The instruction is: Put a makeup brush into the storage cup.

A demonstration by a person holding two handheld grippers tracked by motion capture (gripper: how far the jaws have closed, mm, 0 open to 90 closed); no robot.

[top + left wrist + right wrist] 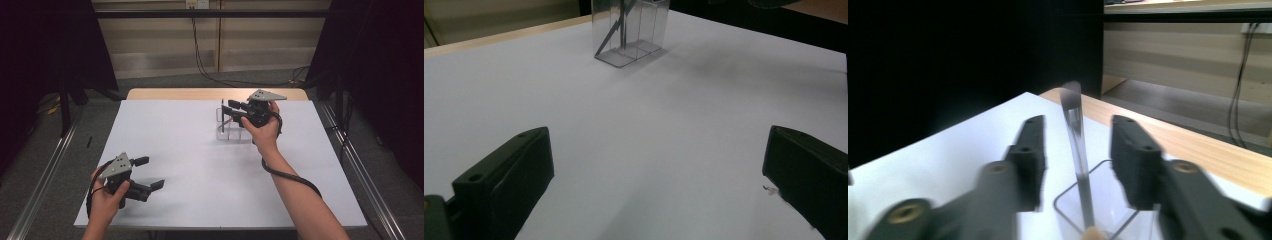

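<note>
A person is sitting at a big white worktop (200, 165) and is holding a black two-jaw gripper in each hand

The right gripper (227, 111) is hanging over a small clear plastic box with compartments (231, 131), which is standing on the far part of the worktop, toward the right. A thin dark stick with a flat end (222, 114) is standing in the clear box and is leaning a little. In the right gripper view, the stick (1077, 150) is rising up between the two black jaws, and the box rim (1060, 207) is sitting just under them. The right jaws are standing partly open, with a gap on each side of the stick, so the pads are not pressing on it. The picture is a bit blurry, so the very bottom of the stick is hard to make out

The left gripper (149, 172) is resting low over the near left corner of the worktop, well apart from the box. Its jaws are standing wide open with nothing between them. In the left gripper view, bare white worktop (649, 150) is lying between the two jaws, and the clear box (631, 32) is showing far off with the dark stick (613, 35) leaning inside it

A pale wooden edge (165, 93) is peeking out at the far side of the white worktop
</note>
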